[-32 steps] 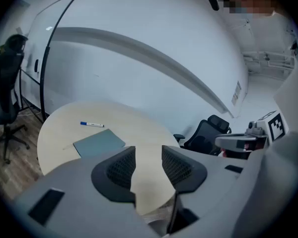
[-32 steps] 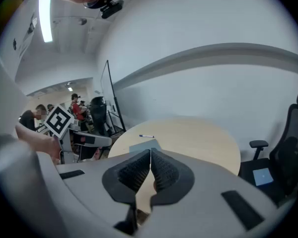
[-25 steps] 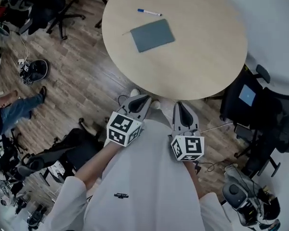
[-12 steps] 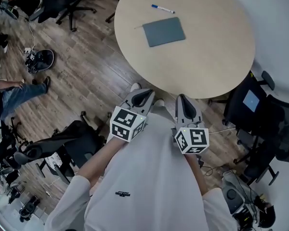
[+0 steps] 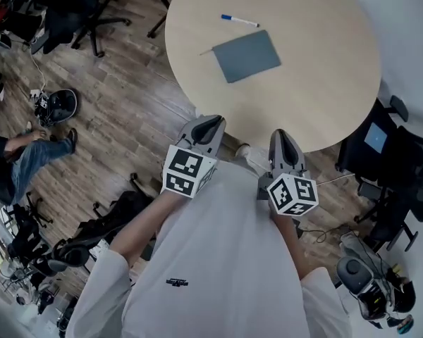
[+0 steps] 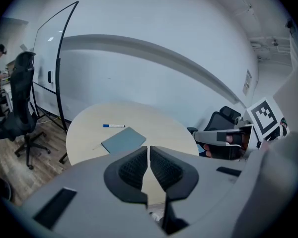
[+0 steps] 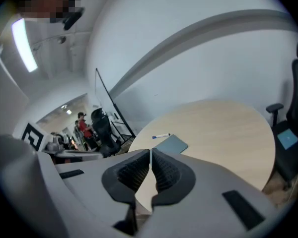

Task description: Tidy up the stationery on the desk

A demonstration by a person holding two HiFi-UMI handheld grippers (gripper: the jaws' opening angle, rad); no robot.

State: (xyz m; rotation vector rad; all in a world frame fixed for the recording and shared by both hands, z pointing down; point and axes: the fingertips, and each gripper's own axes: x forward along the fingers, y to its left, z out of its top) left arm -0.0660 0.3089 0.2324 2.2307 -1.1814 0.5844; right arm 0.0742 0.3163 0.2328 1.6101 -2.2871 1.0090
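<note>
Both pairs of tongs are held close in front of the person's white shirt, short of the near edge of the round pale wood counter (image 5: 317, 69) and not over it. The left tongs (image 5: 207, 124) are pressed together, ribbed pads meeting with nothing between them, and the right tongs (image 5: 283, 139) are the same, shut on nothing. The stationery lies well apart from both, on the far left part of the counter. A blue-grey notebook (image 5: 247, 55) lies flat and closed, turned at a slant to the counter's edge. Just beyond it, not touching, is a white pen (image 5: 239, 20) with a blue cap at its left end. A thin pale sliver pokes out at the notebook's left corner, too small to identify. In the left gripper view the notebook (image 6: 123, 140) and pen (image 6: 113, 126) sit above and a little left of the closed tips. In the right gripper view they appear just above the tips, the pen (image 7: 161, 135) farther off than the notebook (image 7: 171, 144). The rest of the counter top is bare wood. Around it are a plank floor (image 5: 120, 111), black office chairs (image 5: 391, 153) at the right and upper left, and a person's jeans-clad legs (image 5: 28, 153) at the left edge.
</note>
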